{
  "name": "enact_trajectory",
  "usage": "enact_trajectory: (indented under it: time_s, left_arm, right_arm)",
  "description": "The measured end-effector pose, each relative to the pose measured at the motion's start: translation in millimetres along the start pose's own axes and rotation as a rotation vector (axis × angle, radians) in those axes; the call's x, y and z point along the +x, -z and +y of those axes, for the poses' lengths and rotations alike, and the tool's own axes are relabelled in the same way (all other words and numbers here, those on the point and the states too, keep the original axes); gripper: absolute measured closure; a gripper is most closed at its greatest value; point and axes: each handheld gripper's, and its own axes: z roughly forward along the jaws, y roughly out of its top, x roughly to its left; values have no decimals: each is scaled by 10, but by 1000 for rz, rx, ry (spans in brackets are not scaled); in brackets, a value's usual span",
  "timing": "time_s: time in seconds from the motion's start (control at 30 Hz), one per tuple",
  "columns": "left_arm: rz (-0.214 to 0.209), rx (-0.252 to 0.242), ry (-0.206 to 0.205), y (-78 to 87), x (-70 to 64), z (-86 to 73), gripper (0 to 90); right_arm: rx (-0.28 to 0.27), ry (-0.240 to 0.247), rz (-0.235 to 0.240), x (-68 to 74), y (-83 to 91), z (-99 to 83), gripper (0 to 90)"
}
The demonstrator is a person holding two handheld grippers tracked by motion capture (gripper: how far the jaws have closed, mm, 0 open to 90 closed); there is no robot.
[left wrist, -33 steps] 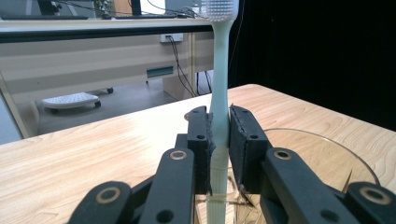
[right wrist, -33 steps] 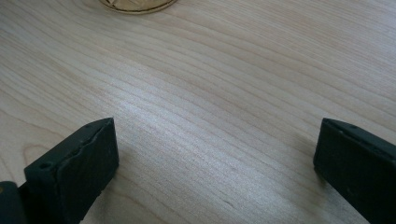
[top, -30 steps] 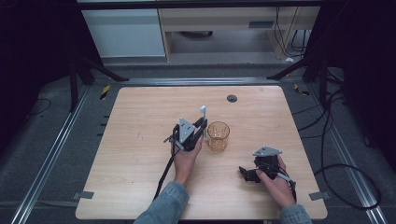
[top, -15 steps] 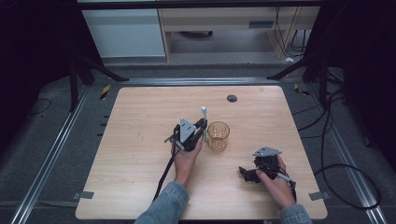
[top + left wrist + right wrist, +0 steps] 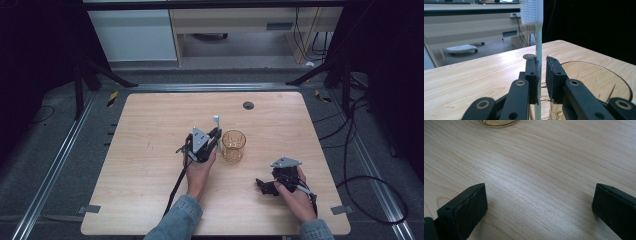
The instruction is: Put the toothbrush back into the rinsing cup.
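So the left gripper [image 5: 214, 138] is pinching a white plastic toothbrush [image 5: 538, 50] by its slim handle, fingers pressed onto it, and it's standing upright with the bristle head up top, just beside the amber ribbed glass tumbler [image 5: 233, 145] sitting mid-tabletop. The right gripper [image 5: 265, 186] is resting low over the light wooden tabletop [image 5: 150, 150], well apart from the glass, fingers spread wide with nothing between them. Not seeing any readable brand or writing on the brush or the glass.
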Motion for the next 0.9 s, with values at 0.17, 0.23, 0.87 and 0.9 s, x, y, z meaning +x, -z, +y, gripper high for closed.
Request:
enact_trajectory:
  time_s: [0.17, 0.23, 0.87, 0.9]
  left_arm:
    - [-5, 8, -3, 12, -11, 2, 798]
    - [-5, 15, -2, 21, -16, 1, 798]
    - [-49, 69, -47, 135, -67, 104, 783]
    - [-53, 74, -50, 149, -66, 127, 783]
  right_arm:
    - [0, 0, 0, 0, 0, 0, 4]
    - [0, 0, 0, 0, 0, 0, 4]
    - [0, 1, 0, 0, 0, 0, 4]
    - [0, 0, 0, 0, 0, 0, 4]
